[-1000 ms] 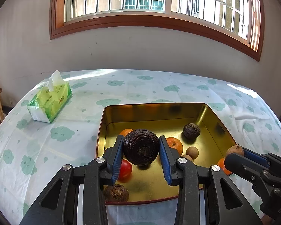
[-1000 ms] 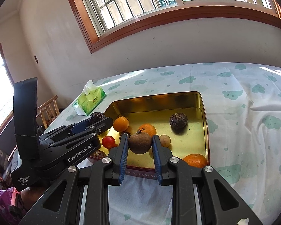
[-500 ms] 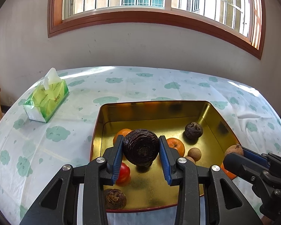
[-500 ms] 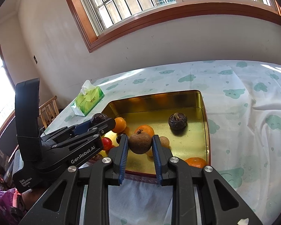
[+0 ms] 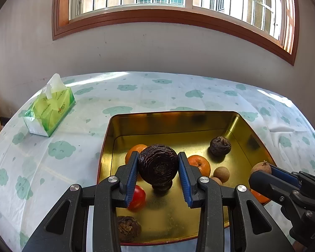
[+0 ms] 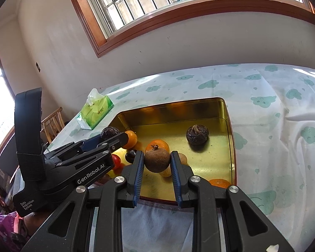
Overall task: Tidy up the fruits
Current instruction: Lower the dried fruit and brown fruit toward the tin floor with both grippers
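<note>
A gold tin tray (image 5: 174, 121) (image 6: 229, 138) on the table holds several fruits: oranges (image 5: 199, 164), a red tomato (image 5: 137, 197), dark wrinkled fruits (image 5: 220, 146) (image 6: 197, 135) and small brown ones (image 5: 221, 174). My left gripper (image 5: 158, 168) is shut on a dark wrinkled fruit (image 5: 158, 166), held above the tray's near left part. My right gripper (image 6: 157, 160) is shut on a brown round fruit (image 6: 157, 160), held above the tray's near edge. The left gripper also shows in the right wrist view (image 6: 113, 135), and the right gripper's brown fruit in the left wrist view (image 5: 260, 168).
A green tissue pack (image 5: 50, 111) (image 6: 95, 111) lies on the table left of the tray. The cloud-print tablecloth (image 5: 178, 92) covers the table. A wooden chair (image 6: 52, 124) stands at the table's left side. A wall with a window is behind.
Both grippers have risen and moved a little forward over the tray with their fruits still held. The tray looks lower and farther in both views.
</note>
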A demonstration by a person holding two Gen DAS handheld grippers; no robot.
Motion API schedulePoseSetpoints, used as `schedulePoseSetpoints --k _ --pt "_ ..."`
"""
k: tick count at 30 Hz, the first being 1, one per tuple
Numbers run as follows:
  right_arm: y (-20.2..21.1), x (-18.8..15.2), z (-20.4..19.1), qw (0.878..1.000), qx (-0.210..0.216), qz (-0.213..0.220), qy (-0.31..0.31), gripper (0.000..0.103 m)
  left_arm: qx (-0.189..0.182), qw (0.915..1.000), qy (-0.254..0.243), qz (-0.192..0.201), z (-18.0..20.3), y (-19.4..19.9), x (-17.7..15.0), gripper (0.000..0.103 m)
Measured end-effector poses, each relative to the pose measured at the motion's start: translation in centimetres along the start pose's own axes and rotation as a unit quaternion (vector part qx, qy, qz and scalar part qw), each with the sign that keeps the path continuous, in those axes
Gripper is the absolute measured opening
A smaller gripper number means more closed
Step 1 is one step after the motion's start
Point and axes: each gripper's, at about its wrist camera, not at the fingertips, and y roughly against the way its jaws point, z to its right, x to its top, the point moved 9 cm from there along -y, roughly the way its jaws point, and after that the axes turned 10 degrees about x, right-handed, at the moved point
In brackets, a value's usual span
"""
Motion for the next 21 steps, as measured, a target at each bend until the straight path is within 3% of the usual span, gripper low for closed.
schedulePoseSetpoints --k 21 --pt "-1.5 0.3 0.3 1.000 0.000 -0.008 0.000 0.024 0.000 1.0000 0.002 -0.004 -0.1 -1.0 0.2 0.037"
